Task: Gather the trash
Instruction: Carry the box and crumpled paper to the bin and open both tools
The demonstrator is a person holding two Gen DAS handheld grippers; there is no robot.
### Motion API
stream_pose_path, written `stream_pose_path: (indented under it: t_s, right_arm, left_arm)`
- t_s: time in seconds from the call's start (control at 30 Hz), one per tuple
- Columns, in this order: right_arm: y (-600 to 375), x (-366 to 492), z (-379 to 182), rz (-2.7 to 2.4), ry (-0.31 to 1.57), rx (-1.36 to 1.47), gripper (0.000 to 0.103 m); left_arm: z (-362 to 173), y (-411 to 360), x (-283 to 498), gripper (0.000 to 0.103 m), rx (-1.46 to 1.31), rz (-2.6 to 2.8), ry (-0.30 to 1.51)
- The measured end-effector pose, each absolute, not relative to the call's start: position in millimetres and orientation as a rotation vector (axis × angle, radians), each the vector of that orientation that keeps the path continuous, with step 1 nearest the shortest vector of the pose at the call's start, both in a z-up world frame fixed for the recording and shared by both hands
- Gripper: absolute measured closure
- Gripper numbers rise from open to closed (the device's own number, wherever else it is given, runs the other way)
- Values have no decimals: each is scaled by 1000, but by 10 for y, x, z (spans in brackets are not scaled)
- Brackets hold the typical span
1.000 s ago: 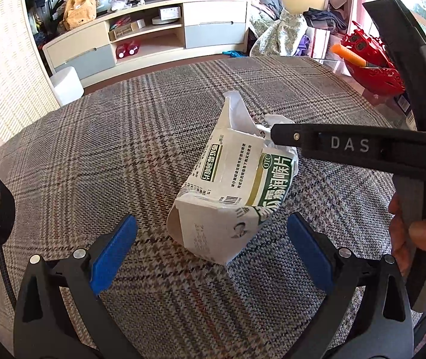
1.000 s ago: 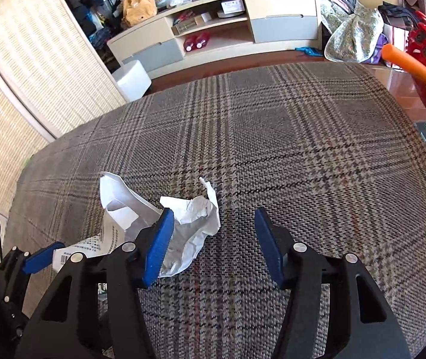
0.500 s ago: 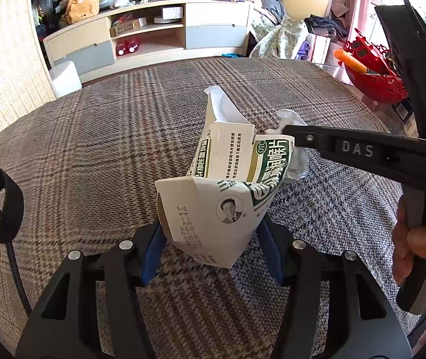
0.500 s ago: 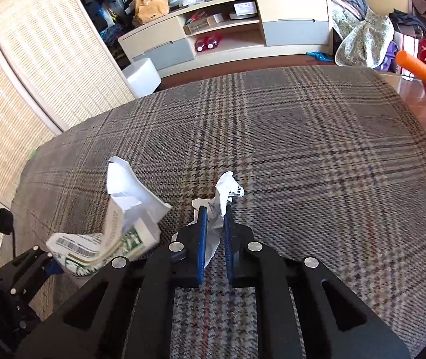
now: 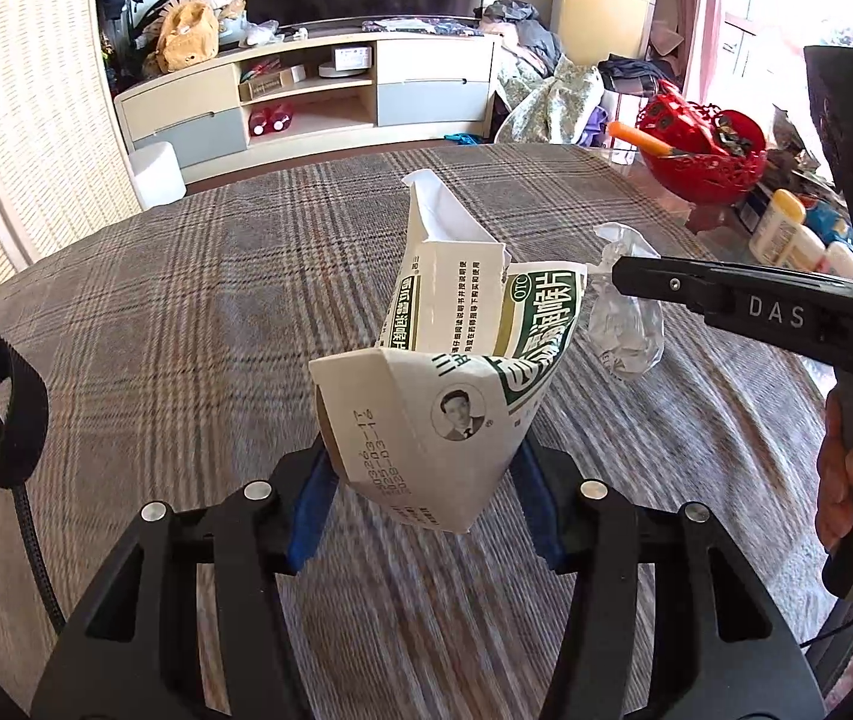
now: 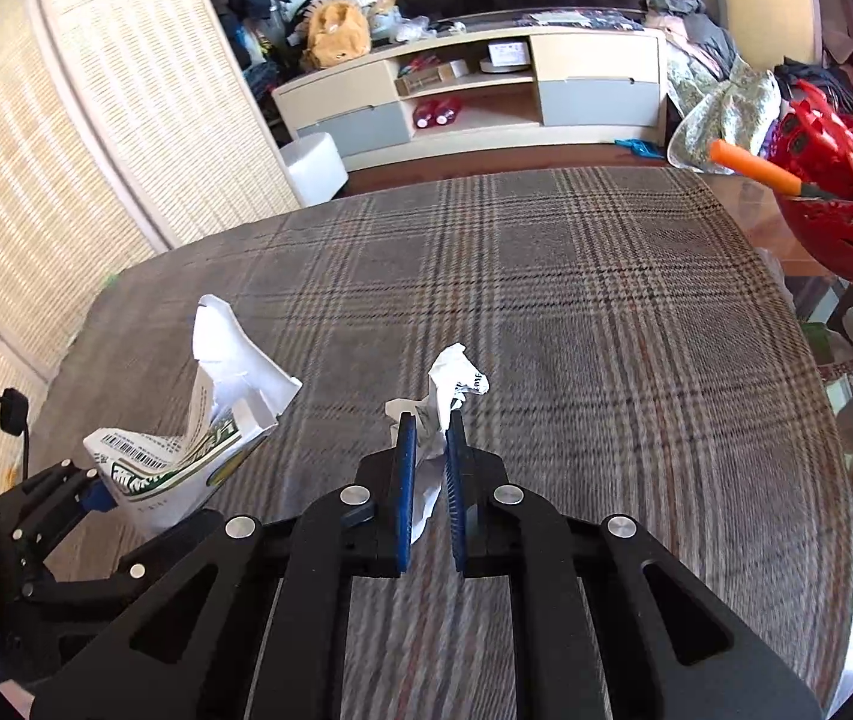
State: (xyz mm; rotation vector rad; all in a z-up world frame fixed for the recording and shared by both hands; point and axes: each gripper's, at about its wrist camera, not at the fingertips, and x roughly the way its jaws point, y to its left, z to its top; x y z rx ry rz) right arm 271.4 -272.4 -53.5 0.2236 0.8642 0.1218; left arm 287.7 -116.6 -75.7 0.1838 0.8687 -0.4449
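Note:
A crushed white and green medicine box (image 5: 444, 372) is clamped between the blue pads of my left gripper (image 5: 423, 480), held above the plaid tablecloth (image 5: 186, 312). The box also shows at the left in the right wrist view (image 6: 198, 438). My right gripper (image 6: 429, 468) is shut on a crumpled piece of white paper (image 6: 444, 390), lifted off the cloth. In the left wrist view the paper (image 5: 624, 324) hangs from the right gripper's black finger, just right of the box.
A red basket (image 5: 708, 156) with an orange-handled tool stands off the table's right side, with bottles (image 5: 786, 234) near it. A TV cabinet (image 5: 318, 102) and a white stool (image 5: 156, 174) stand beyond the far edge. A woven screen is at the left.
Both grippers closed, the left on the box and the right on the paper, and both have lifted their loads off the tablecloth.

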Motion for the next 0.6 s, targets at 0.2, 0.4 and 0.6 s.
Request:
stream_pose_path:
  t_s: [0.2,0.4,0.6]
  right_arm:
    - [-2418,1995,-330,157,827,166,92]
    - [-2150,1328,-280,174,807,126,92]
    - [-2013,829,-377,183,811,114,92]
  left_arm:
    - [-539,-966,2175,52,169,-424,827]
    - [-494,-713,1505,52,157,-410,816]
    - [-502,-510,967,52,128,-404,818]
